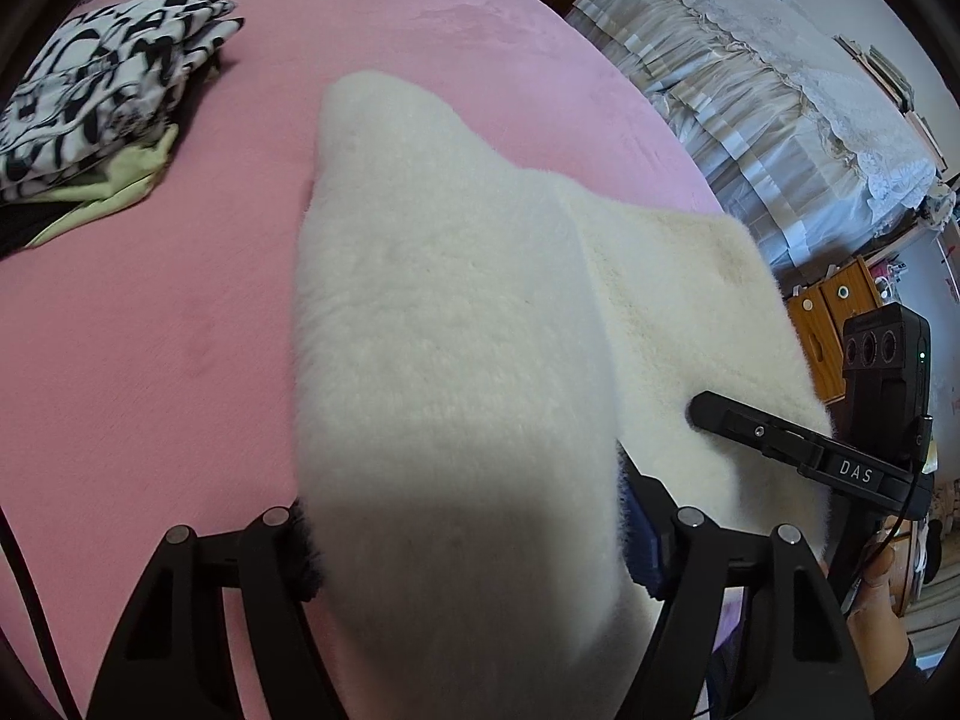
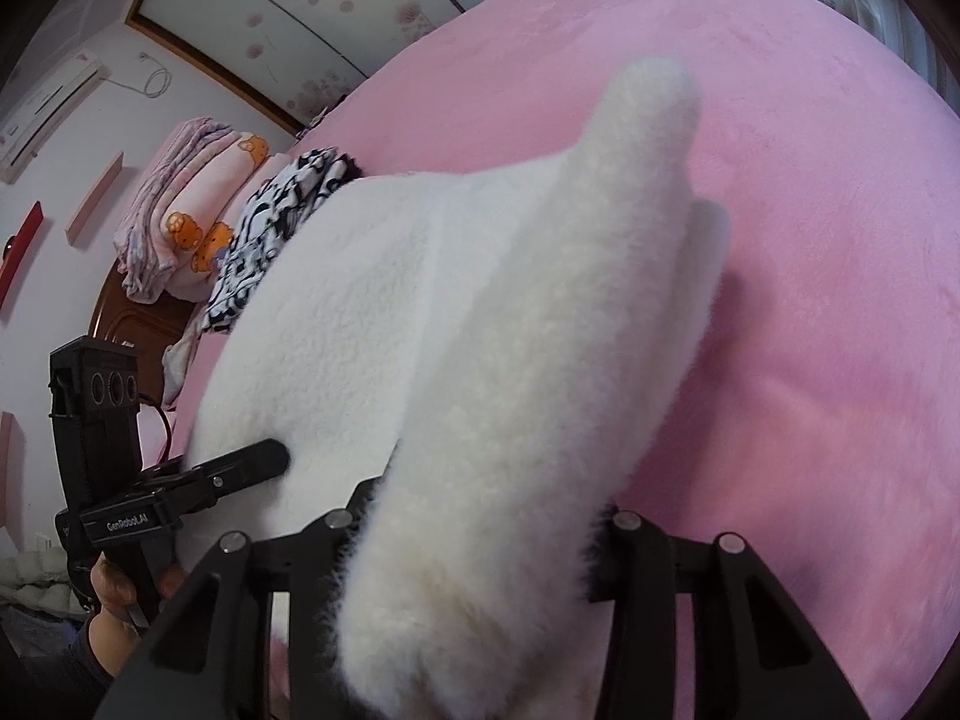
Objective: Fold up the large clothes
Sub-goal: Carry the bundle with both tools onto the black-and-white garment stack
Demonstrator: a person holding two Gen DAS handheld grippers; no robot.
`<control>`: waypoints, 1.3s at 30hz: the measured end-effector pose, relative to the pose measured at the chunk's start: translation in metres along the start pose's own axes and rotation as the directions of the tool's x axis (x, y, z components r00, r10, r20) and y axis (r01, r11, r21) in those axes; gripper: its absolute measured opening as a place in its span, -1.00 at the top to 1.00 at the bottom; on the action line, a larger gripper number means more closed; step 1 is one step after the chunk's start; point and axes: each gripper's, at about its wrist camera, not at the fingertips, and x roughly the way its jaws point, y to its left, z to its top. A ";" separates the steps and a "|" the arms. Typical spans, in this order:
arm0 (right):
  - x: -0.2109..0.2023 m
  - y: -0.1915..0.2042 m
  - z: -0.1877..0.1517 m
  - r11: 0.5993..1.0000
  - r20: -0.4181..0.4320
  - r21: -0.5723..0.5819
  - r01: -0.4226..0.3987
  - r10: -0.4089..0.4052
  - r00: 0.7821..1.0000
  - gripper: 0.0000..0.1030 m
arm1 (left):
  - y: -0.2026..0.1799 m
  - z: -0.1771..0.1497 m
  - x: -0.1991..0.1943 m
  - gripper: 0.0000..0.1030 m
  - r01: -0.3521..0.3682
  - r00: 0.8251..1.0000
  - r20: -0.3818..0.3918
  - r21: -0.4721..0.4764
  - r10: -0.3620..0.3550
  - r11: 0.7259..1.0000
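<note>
A white fluffy fleece garment (image 1: pixel 456 324) lies on the pink bed (image 1: pixel 150 330), lifted at its near edge. My left gripper (image 1: pixel 468 546) is shut on a thick fold of it, the fleece bulging between the fingers. My right gripper (image 2: pixel 474 546) is shut on another fold of the same garment (image 2: pixel 480 330). Each gripper shows in the other's view: the right one (image 1: pixel 696 411) pressed into the fleece at the right, the left one (image 2: pixel 279 456) at the left. The fingertips are hidden in the pile.
A folded black-and-white patterned cloth (image 1: pixel 102 90) on a pale green one (image 1: pixel 120 186) sits at the bed's far left. Folded pink blankets (image 2: pixel 186 204) lie by the headboard. A second bed with lace cover (image 1: pixel 780 90) and a wooden cabinet (image 1: pixel 834 312) stand to the right.
</note>
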 end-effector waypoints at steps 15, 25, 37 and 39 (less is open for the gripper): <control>0.031 0.138 -0.052 0.990 -0.091 -0.114 -0.088 0.078 0.993 0.17 | 0.106 -0.089 -0.124 -0.41 -0.085 0.996 -0.003 -0.110 0.085 0.990; 0.064 0.227 -0.015 0.971 -0.095 -0.182 -0.157 0.142 0.985 0.17 | 0.170 -0.068 -0.201 -0.41 -0.133 0.987 0.070 -0.150 0.145 0.980; 0.119 0.318 0.135 0.945 0.031 -0.269 -0.184 0.199 0.980 0.17 | 0.254 0.098 -0.240 -0.41 -0.184 0.952 0.235 -0.080 0.198 0.980; 0.138 0.330 0.168 0.945 0.062 -0.265 -0.192 0.216 0.974 0.17 | 0.272 0.134 -0.241 -0.41 -0.206 0.942 0.261 -0.055 0.213 0.977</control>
